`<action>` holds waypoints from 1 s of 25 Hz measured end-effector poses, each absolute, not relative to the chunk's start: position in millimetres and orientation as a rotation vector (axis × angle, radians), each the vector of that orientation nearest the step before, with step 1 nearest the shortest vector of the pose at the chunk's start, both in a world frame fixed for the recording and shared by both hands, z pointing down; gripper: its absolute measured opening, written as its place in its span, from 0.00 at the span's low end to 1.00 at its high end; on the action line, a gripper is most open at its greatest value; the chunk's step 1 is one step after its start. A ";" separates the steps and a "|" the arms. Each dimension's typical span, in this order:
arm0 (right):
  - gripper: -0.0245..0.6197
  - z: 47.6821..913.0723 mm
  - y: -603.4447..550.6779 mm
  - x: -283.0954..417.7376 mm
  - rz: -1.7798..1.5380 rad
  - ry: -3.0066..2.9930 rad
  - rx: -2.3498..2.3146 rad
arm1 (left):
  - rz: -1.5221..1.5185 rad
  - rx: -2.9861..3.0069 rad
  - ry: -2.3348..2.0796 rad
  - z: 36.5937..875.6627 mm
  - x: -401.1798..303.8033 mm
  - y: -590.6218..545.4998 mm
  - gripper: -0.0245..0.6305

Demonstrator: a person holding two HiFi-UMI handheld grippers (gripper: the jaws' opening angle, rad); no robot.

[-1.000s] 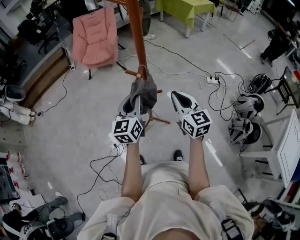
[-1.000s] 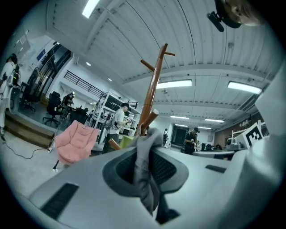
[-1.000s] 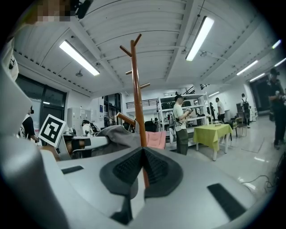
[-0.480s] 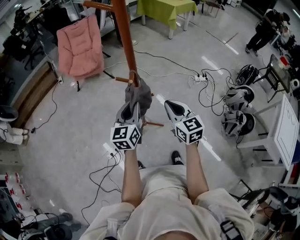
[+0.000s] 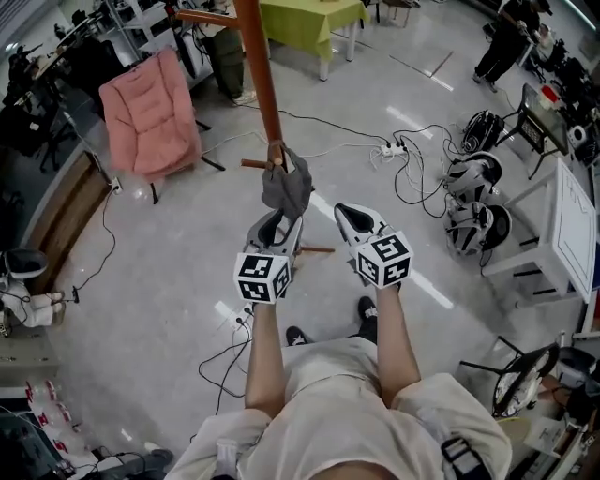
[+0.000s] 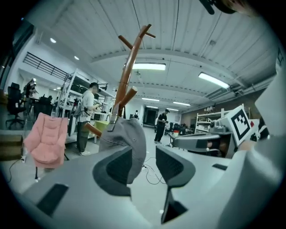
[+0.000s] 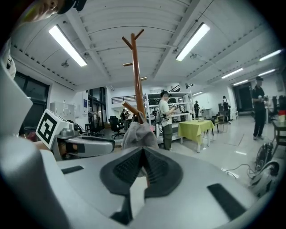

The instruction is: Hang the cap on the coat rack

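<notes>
The grey cap hangs from a low peg of the brown wooden coat rack. My left gripper sits just below and in front of it. Its jaws are opening, and the pads stand apart from the cloth. In the left gripper view the cap hangs just beyond the left jaw, under the rack. My right gripper is level with the left one, to its right, shut with nothing in it. In the right gripper view the cap shows beyond the closed jaws of the right gripper.
A pink folding chair stands left of the rack and a green-covered table behind it. Cables and a power strip cross the floor. Headsets and a white table are at the right. People stand in the background.
The left jaws have gone from closed on the cap to wide apart, and the cap now hangs free on the peg. The right gripper has kept its place.
</notes>
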State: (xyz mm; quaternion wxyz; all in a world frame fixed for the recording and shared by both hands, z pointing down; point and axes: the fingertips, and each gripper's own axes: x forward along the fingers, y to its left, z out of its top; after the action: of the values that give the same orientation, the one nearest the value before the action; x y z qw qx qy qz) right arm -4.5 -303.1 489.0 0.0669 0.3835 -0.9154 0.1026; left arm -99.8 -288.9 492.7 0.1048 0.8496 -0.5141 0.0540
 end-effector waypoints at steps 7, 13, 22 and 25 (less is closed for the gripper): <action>0.04 506.5 -276.5 -17.2 0.363 -2.717 1.235 | 0.228 2.573 -1.488 495.4 -123.9 -261.2 0.30; 0.04 507.0 -270.1 -23.3 0.370 -2.717 1.228 | 0.164 2.599 -1.459 491.3 -134.7 -252.1 0.29; 0.05 525.8 -257.2 -48.6 0.362 -2.678 0.984 | 0.143 2.604 -1.512 479.2 -146.4 -244.9 0.28; 0.05 531.2 -255.5 -47.7 0.389 -2.666 0.970 | 0.124 2.591 -1.527 478.9 -148.8 -240.6 0.28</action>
State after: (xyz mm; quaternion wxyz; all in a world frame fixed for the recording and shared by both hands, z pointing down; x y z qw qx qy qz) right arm -47.7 -255.5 531.2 0.1386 0.3354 -0.9221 0.1344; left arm -148.8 -240.6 478.9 0.0656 0.8590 -0.5061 0.0411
